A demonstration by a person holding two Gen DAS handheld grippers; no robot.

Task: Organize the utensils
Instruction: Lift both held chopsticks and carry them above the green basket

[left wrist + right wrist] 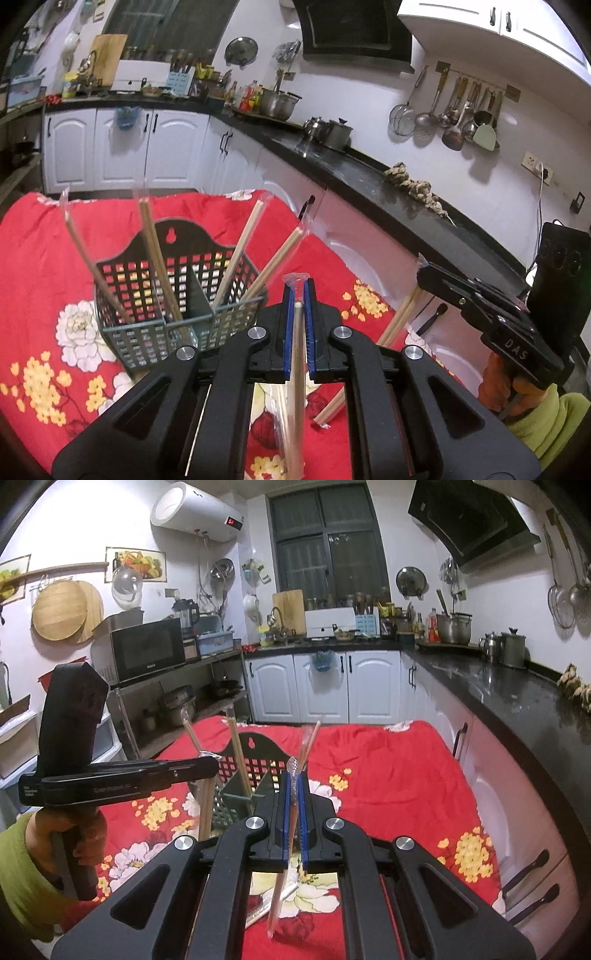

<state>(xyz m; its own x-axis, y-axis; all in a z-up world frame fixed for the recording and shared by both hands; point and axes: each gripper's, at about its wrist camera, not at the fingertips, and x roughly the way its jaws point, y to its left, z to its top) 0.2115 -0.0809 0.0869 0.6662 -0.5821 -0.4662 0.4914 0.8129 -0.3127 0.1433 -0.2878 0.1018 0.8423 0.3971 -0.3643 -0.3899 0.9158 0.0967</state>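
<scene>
A dark grey mesh utensil basket (pixel 177 317) stands on the red floral cloth (pixel 37 277) with several wrapped chopstick pairs (pixel 155 258) leaning in its two compartments. It also shows in the right wrist view (pixel 236 797). My left gripper (pixel 299 295) is shut on a wrapped chopstick pair (pixel 297 387), just right of the basket. My right gripper (pixel 294 779) is shut on another wrapped chopstick pair (pixel 282 878), right of the basket. The right gripper (pixel 424 275) also shows in the left wrist view, holding its pair (pixel 399 321).
A black kitchen counter (pixel 369 166) with white cabinets (pixel 480 768) runs along the right of the cloth. Pots (pixel 332 131) stand on it. A shelf with a microwave (pixel 147 651) is at the left. One more wrapped pair (pixel 266 904) lies on the cloth below my right gripper.
</scene>
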